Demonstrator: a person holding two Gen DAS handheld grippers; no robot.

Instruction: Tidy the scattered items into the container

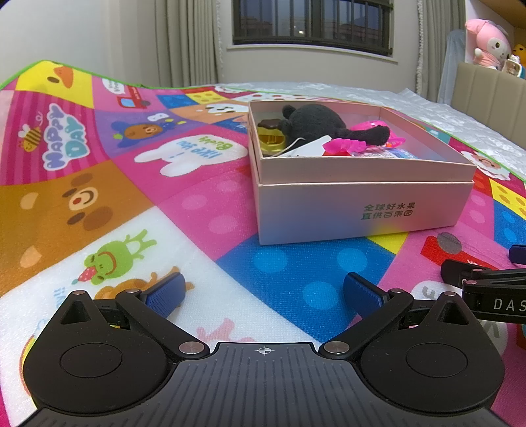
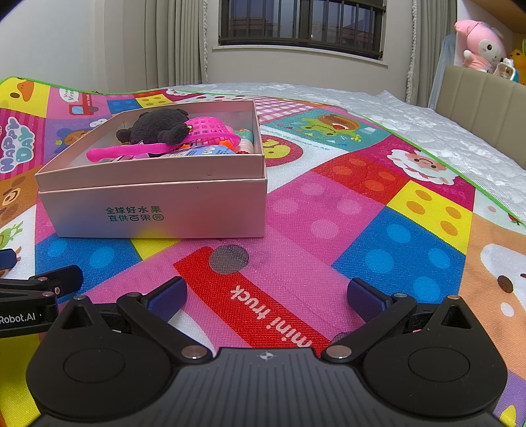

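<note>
A pale pink cardboard box (image 1: 361, 210) with green print stands on the colourful play mat (image 1: 98, 184). It holds a black plush toy (image 1: 315, 123), a pink plastic basket (image 2: 210, 131), a yellow toy (image 1: 271, 139) and other small items. The box also shows in the right wrist view (image 2: 157, 210). My left gripper (image 1: 263, 290) is open and empty, low over the mat in front of the box. My right gripper (image 2: 266, 295) is open and empty, low over the mat to the right front of the box. Each gripper sees the other at its frame edge.
The mat lies on a bed with a white quilted cover (image 2: 427, 121). A beige headboard (image 2: 486, 95) with a pink plush (image 2: 480, 46) on top is at the right. A window (image 2: 302, 19) and curtains are behind.
</note>
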